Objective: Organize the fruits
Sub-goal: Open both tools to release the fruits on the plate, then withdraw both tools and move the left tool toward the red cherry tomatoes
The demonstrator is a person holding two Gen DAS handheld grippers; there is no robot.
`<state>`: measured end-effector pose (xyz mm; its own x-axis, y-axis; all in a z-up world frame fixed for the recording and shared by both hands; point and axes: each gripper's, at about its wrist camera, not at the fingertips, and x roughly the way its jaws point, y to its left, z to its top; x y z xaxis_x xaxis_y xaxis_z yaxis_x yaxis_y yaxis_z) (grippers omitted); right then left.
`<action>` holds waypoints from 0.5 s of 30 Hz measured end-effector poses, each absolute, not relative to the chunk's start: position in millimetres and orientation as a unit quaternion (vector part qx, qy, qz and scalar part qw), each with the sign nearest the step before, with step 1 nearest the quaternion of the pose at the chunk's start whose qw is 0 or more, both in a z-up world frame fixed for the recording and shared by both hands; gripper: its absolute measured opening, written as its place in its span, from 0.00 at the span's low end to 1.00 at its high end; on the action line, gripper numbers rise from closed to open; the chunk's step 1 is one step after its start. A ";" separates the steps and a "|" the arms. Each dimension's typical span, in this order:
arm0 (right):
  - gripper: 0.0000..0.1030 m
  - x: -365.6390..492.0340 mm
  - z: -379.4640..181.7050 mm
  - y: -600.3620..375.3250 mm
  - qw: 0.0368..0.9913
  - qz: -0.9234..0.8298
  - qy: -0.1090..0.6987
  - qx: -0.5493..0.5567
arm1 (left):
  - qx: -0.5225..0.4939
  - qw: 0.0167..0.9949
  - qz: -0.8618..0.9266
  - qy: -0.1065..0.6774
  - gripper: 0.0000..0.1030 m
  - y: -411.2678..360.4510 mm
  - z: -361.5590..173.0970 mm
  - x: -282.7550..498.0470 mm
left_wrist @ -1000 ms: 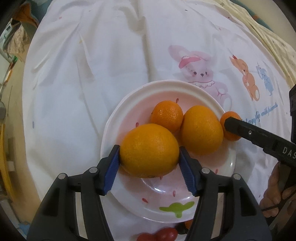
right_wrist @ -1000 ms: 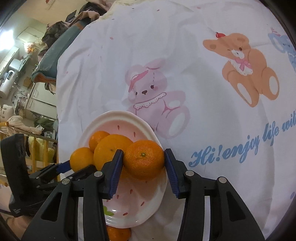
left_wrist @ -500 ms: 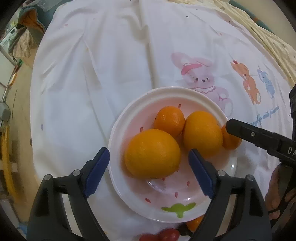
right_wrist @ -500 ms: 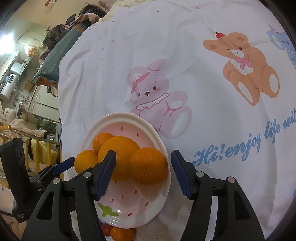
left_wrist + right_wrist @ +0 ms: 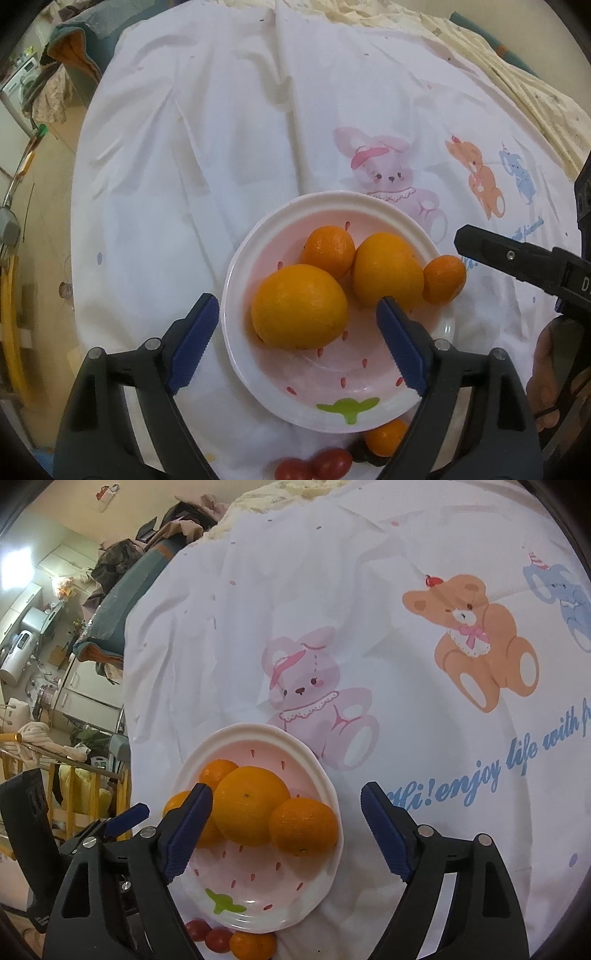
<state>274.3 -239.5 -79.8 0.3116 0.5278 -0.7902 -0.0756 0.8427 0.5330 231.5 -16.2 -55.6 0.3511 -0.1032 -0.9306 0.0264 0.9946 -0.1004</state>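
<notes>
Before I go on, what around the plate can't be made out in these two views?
- Dark item beside the tomatoes, left view: hidden by the plate rim and gripper finger; unidentifiable.
- Orange at the plate's left, right view: mostly behind the right gripper's finger.
- Tomatoes, both views: cut by the bottom edge; count unsure.

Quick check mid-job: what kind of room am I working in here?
Most likely a lived-in home, not a lab. The plate of oranges sits on a cartoon bear sheet; clothes are piled on furniture behind it, and household appliances stand at the far left.
</notes>
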 end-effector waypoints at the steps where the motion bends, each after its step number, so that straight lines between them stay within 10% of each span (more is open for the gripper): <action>1: 0.85 273.3 -77.3 -239.7 0.787 0.192 0.551 0.201 | -0.036 0.822 -0.038 0.567 0.82 -14.7 -54.2 230.1; 15: 0.86 232.2 -38.9 -240.8 0.815 0.190 0.520 0.172 | -0.045 0.852 -0.038 0.520 0.82 -4.4 -17.9 198.5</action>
